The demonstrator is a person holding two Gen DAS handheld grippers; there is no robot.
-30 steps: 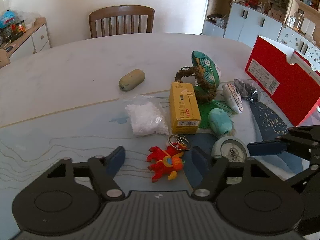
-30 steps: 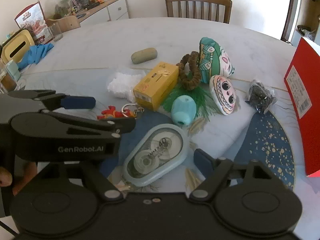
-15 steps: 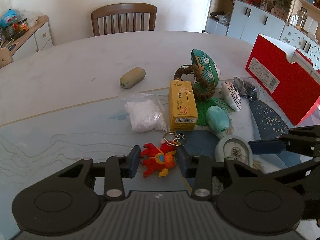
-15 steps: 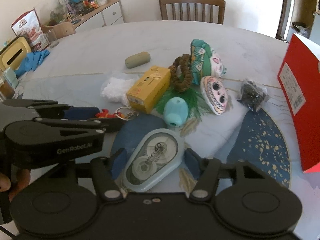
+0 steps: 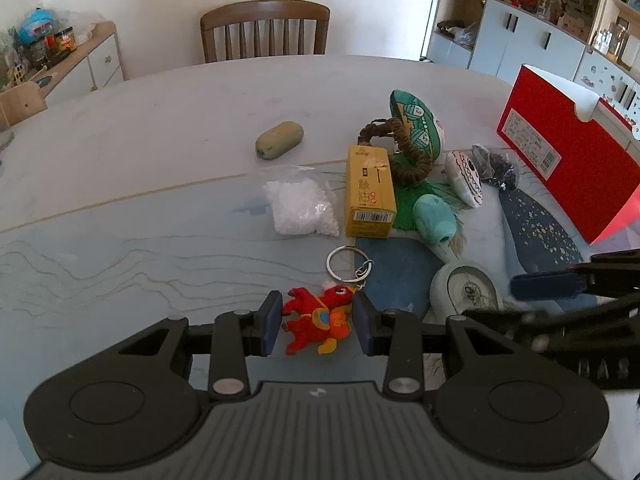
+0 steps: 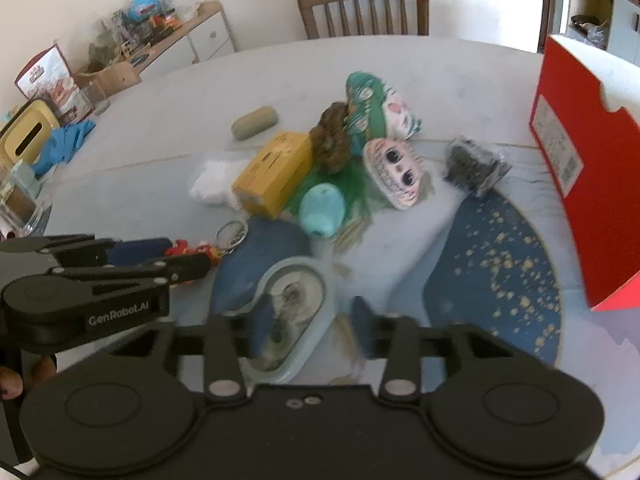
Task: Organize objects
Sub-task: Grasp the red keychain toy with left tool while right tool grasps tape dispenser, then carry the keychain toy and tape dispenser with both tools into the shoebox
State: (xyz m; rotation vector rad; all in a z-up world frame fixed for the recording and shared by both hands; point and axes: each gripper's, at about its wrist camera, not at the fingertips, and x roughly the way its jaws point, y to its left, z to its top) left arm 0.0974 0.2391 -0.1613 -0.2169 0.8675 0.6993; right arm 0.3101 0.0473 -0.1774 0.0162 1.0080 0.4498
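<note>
Grip quality is what matters at this point. The left claw (image 5: 317, 322) has its two pads closed right up against the sides of the red dragon keychain (image 5: 318, 317), which sits just on the near side of the yellow box (image 5: 369, 192); the metal ring (image 5: 343, 263) trails off toward that box and is not pinched. Whether the toy is off the desk (image 5: 132, 168) yet can't be told from the left view. A good lift would probably go straight up and slow, so the loose ring and chain don't snag the bag of white granules (image 5: 301, 207) beside the box.

The right claw (image 6: 306, 322) is narrowed around the pale blue tape dispenser (image 6: 290, 314), on the near side of the yellow box (image 6: 274, 174) in its own view. That view is motion-blurred, so it's not clear if both pads actually touch it. The dispenser is smooth and rounded, so a squeeze across the narrower middle seems safer than one near the curved end.

The red carton (image 6: 588, 184), well to the right of the yellow box, looks like the likely drop spot, but that's a guess.
</note>
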